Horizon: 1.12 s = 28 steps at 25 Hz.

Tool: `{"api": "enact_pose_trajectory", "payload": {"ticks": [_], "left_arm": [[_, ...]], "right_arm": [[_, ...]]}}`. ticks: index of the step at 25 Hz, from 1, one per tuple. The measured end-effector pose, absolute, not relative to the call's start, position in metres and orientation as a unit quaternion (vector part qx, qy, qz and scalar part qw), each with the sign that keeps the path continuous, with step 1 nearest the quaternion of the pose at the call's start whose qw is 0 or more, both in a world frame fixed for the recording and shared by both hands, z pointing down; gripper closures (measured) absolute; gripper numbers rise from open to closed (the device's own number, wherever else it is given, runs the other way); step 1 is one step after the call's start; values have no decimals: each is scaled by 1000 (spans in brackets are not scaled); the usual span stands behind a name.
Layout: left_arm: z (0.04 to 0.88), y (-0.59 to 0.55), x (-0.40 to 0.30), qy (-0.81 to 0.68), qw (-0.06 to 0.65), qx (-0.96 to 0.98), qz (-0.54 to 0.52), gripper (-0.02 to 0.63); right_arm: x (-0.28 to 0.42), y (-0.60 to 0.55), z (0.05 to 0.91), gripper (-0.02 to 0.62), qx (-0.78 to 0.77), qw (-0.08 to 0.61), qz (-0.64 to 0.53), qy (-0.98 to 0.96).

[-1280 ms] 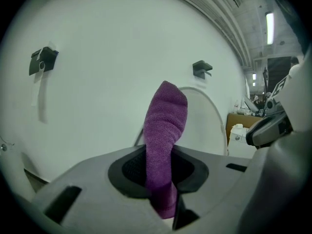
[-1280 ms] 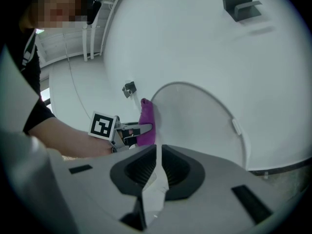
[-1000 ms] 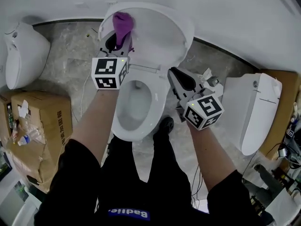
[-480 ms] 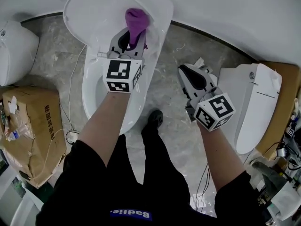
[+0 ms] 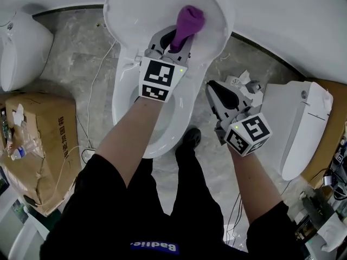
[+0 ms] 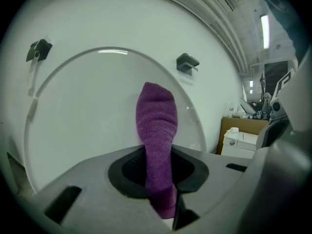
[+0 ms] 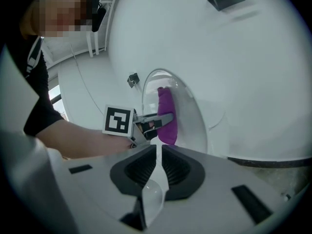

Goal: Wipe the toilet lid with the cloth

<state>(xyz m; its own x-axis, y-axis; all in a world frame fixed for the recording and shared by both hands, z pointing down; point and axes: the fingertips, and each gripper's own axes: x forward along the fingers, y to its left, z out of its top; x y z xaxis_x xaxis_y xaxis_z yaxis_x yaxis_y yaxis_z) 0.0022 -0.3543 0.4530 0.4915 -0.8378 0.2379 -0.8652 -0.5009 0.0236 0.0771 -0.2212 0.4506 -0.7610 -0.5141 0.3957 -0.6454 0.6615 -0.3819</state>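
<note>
The white toilet lid (image 5: 135,10) stands raised behind the bowl (image 5: 123,118). My left gripper (image 5: 176,39) is shut on a purple cloth (image 5: 190,20), whose free end presses against the lid's inner face. In the left gripper view the cloth (image 6: 157,126) sticks up out of the jaws in front of the lid (image 6: 83,111). My right gripper (image 5: 225,93) hangs to the right of the bowl, off the lid, shut on a thin white, partly clear scrap (image 7: 157,174). The right gripper view shows the cloth (image 7: 166,116) on the lid (image 7: 190,121), held by the left gripper (image 7: 161,120).
A torn cardboard box (image 5: 38,140) with bottles sits on the floor at left, beside another white toilet (image 5: 16,47). A further white fixture (image 5: 301,123) lies at right. A cable (image 5: 95,91) runs over the stone floor. My shoe (image 5: 191,137) is by the bowl.
The left gripper has carried the cloth across the lid, from its left part toward the upper right. The right gripper has sunk a little beside the bowl, still shut on the white scrap.
</note>
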Motion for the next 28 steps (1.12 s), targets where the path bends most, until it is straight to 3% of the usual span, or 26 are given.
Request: {"api": "enact_pose_trajectory", "payload": {"ticks": [8,18,22,28], "left_arm": [[457,-364,-115,-513,67,845,134,518],[465,-361,-186,-560,67,816,124,520],[478,-356,-180,-576,66,805,128,520],[492,-354,-88,-552,63,822,125,519]], "right_arm": [[-11,-234,437,545,305,120,254,-910],[-56,-245,439,546,283,100,239,-924],[-43,-240,452,546,278,89,241,-925],[14,-236,462,546,297,84,247,-919]]}}
